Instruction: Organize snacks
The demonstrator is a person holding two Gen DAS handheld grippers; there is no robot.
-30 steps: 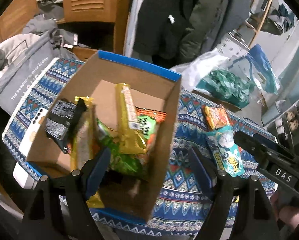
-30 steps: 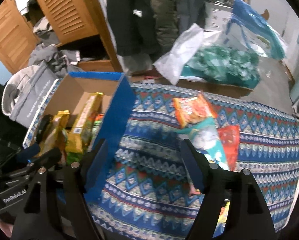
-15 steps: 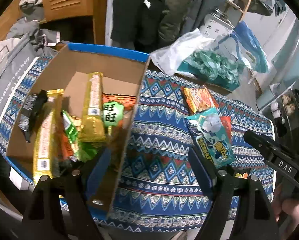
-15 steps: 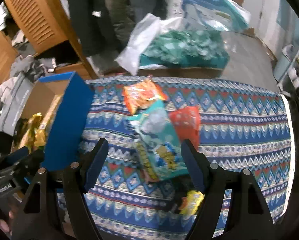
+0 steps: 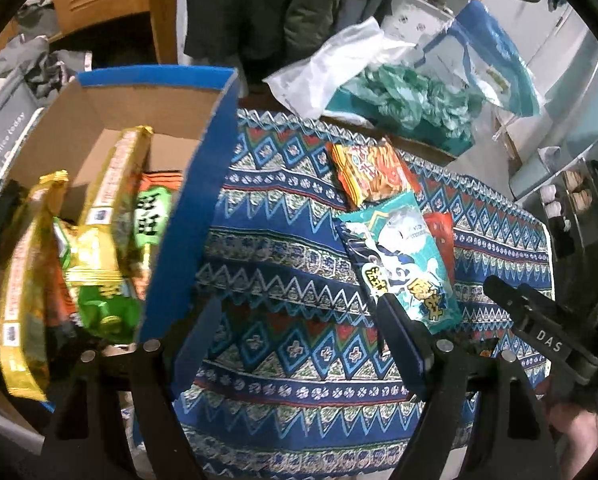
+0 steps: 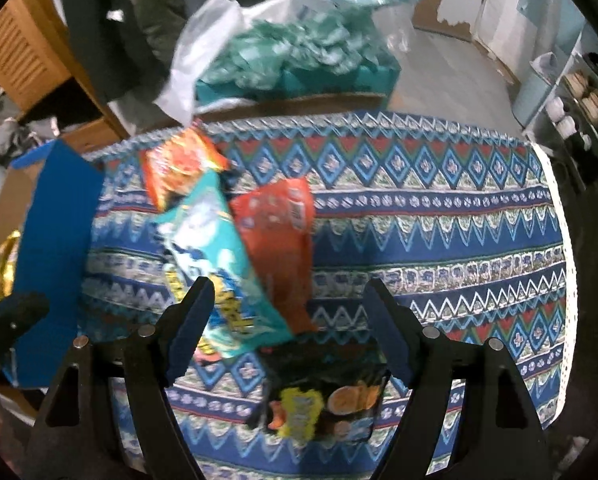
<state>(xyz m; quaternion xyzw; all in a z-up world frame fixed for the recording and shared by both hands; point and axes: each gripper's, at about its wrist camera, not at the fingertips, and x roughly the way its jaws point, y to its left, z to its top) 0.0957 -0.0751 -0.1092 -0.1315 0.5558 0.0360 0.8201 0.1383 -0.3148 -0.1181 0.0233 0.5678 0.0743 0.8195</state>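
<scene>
box: we see a cardboard box (image 5: 111,120) with a blue outside wall, open top, at the left of the table – brown matte inside, holding crinkly foil packs.
box contents: two long gold foil packs (image 5: 115,184) stood on end, a green glossy bag (image 5: 99,304) low near us, an orange pack with a green label (image 5: 153,216) behind them.
tablecloth: woven-look cloth (image 5: 283,264) in blue, red and white zigzags and diamonds, with a pale lace edge at the right in the right wrist view.
loose snacks: teal flat pouch (image 6: 215,256) lies long and slanted mid-table; an orange-yellow pack (image 6: 179,164) just past its far end; a red pack (image 6: 279,240) touching its right side, partly under it.
black pack: dark glossy pack (image 6: 327,396) with yellow and orange print, nearest us.
left gripper (image 5: 299,344): fingers apart, nothing between them – over bare cloth just right of the box wall; the teal pouch's near end sits by the right finger (image 5: 399,344).
right gripper (image 6: 287,328): fingers spread wide, empty; the black pack lies between them, the teal pouch's near end by the left finger (image 6: 187,324). We cannot tell whether either touches.
far side: white plastic bag (image 5: 339,60) and crumpled green wrappers (image 5: 411,100) beyond the table.
</scene>
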